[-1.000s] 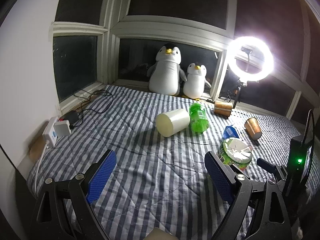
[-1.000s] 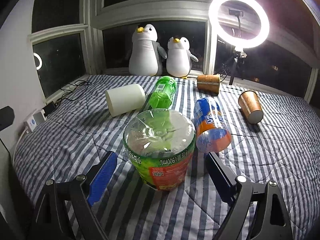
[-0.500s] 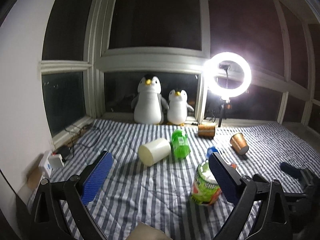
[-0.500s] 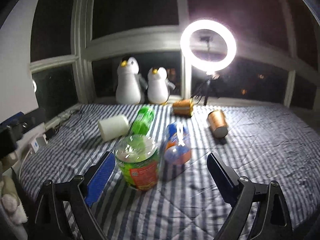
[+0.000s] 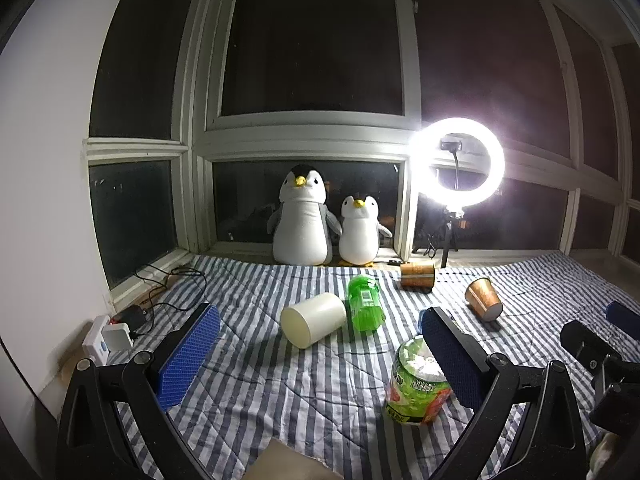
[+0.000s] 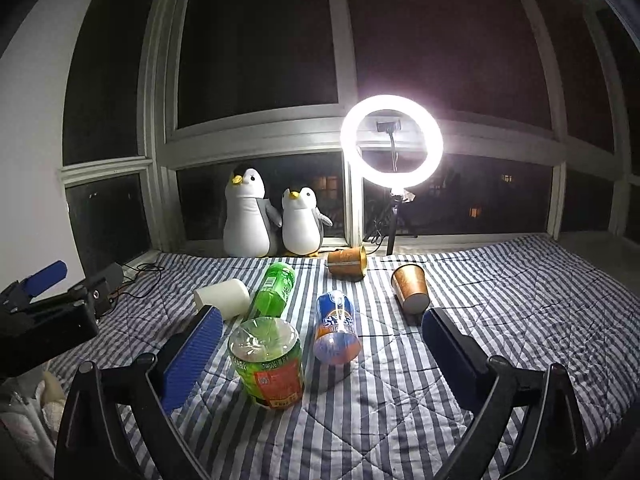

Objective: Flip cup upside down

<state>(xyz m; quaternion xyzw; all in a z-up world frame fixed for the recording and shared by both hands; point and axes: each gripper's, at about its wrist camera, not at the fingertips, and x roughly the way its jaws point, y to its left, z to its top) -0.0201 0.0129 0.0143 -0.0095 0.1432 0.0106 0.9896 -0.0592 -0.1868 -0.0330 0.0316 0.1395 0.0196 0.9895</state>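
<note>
Both grippers raised, bottle [image 6: 267, 364] label "900mL"

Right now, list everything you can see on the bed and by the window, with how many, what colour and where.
White cup: 1, cream, on its side, mid-bed left.
Green bottle: 1, lying beside the white cup.
Cut bottle cup: 1, clear with green and red label, standing upside down, near front.
Orange soda bottle: 1, blue and orange, lying right of it.
Copper cups: 2, lying near the window; other.
Penguin toys: 2, white and grey, on the sill; smaller.
Ring light: 1, lit, on the sill.
Striped blanket: 1, blue and white.
Power strip: 1, white, far left.
Left gripper: blue fingers, open.
Right gripper: blue fingers, open.
</note>
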